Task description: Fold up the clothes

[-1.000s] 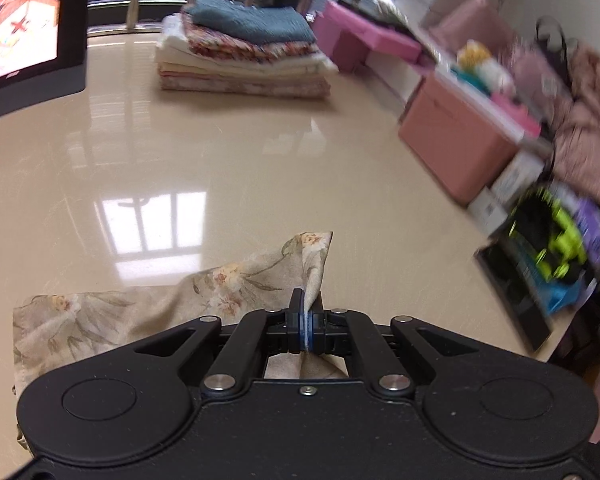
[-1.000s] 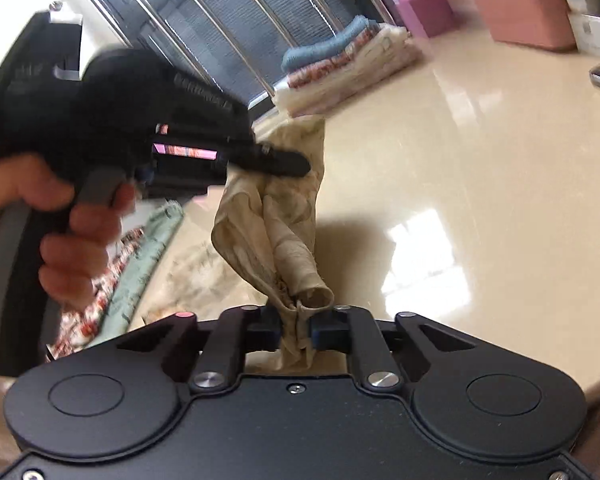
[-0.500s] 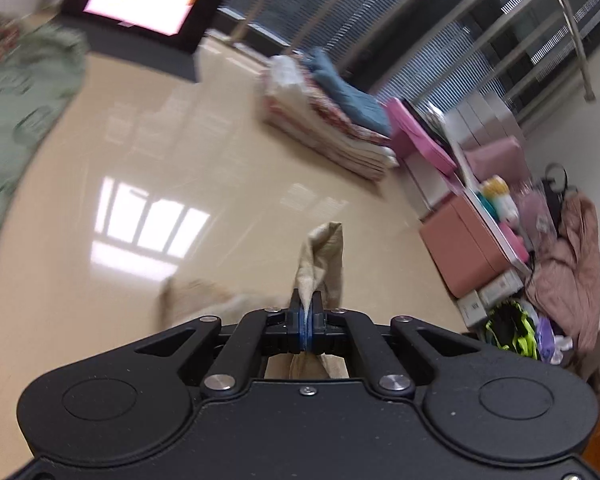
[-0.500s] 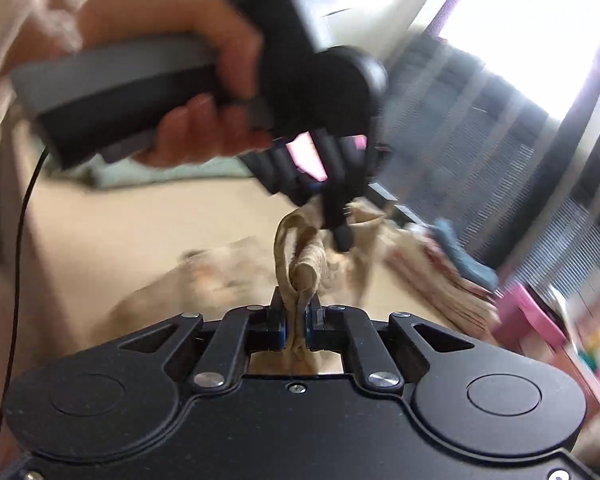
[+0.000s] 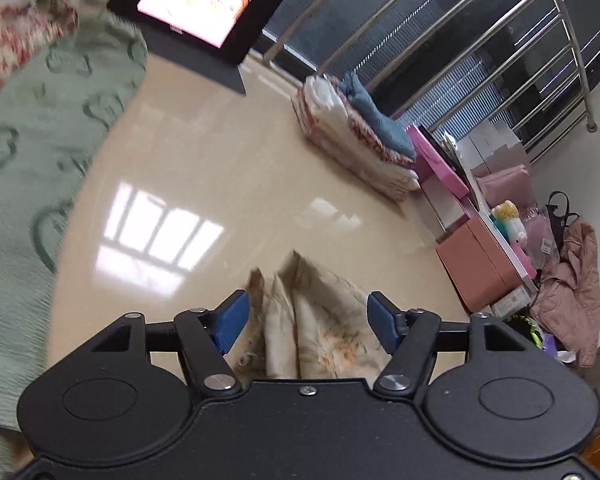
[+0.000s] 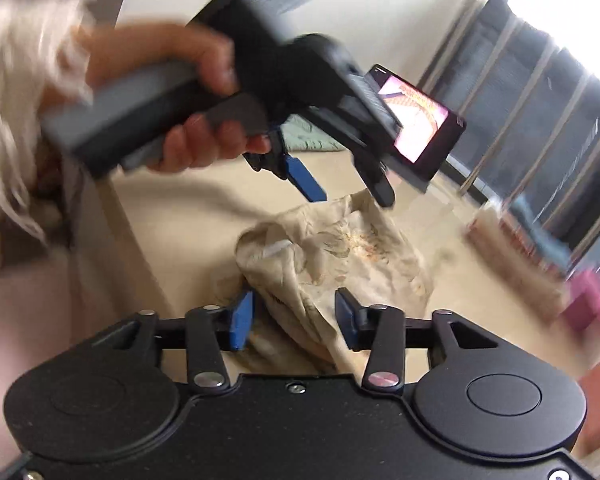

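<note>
Lying in a loose, rumpled heap on the glossy beige table (image 5: 228, 168), the beige floral garment (image 5: 320, 320) sits between the spread fingers of both tools. The left gripper (image 5: 306, 318) has its blue-padded fingers wide apart on either side of the cloth, clamping nothing. The right gripper (image 6: 294, 320) is likewise spread, cloth draped between its fingers but not pinched. In the right wrist view, the left gripper (image 6: 348, 190), held in the person's hand (image 6: 188, 112), hovers just above the heap's far edge, apparently placed so both tools work the same bundle. The garment looks bunched rather than neatly flat, so folding does not seem finished. Farther back, a stack of folded clothes (image 5: 356, 140) rests on the table, likely where finished pieces go.
</note>
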Demonstrator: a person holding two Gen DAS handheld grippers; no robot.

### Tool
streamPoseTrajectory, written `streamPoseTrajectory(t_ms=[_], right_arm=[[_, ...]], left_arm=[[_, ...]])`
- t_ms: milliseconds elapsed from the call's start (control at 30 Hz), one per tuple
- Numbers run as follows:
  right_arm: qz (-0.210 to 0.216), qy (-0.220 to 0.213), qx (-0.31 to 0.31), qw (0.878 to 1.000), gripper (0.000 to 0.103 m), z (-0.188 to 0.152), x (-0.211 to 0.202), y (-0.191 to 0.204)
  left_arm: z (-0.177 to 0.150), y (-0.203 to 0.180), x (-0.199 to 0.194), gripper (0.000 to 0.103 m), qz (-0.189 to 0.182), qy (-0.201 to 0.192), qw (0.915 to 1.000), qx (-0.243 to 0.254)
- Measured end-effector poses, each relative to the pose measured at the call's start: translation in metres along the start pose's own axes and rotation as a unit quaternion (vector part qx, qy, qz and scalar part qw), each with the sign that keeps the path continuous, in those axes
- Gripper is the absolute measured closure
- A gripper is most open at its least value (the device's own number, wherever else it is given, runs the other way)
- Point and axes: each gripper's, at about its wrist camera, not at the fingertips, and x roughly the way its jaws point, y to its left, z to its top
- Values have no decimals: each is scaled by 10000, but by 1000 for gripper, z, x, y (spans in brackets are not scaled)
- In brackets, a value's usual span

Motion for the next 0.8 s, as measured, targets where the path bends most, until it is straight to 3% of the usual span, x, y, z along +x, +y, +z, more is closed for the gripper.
streamPoseTrajectory(t_ms=[133,233,400,533,767,800], right_arm=[[115,-182,700,9973,56,8,-9,-19],[109,-213,892,9957,57,16,-4,-21],[22,-21,837,9965,58,22,16,-18],[48,0,879,9961,58,22,20,-17],[24,-232,1052,9942,58,18,11,-32],[35,-233,1068,9940,58,17,11,-34]], left_arm=[[3,-13,-8,46,0,-43,9994,355],[1,-29,5,72,155,433,9969,635],[-6,-37,20,76,531,927,9908,831],[-8,-32,17,103,528,956,9909,782],[-7,-15,-7,103,135,598,9974,372],[-9,-9,-5,103,208,640,9973,296]])
